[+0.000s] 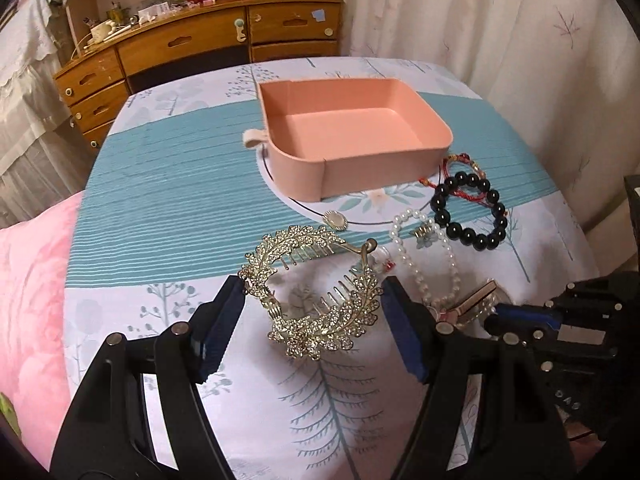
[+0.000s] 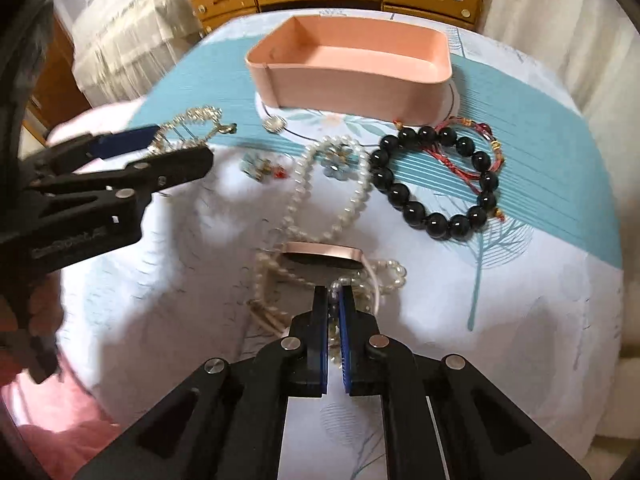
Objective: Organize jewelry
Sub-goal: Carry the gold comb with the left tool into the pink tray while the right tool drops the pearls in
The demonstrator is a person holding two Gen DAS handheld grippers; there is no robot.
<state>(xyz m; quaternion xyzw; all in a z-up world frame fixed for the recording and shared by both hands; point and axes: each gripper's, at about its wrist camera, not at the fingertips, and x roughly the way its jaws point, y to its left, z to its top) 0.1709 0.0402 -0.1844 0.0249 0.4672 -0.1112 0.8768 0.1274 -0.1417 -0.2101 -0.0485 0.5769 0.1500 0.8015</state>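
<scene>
My left gripper (image 1: 312, 312) grasps the comb (image 1: 312, 292); my right gripper (image 2: 334, 300), lower centre, pinches tangled pearls (image 2: 320, 184), which could snag and drag.

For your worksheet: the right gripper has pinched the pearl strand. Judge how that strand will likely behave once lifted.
Probably floppy: the pearl strand lies in loose loops on the cloth, so it should dangle below the right gripper. It may drag the pink clip lying across it. Its round beads might slip, since the jaws grip only a few.
</scene>
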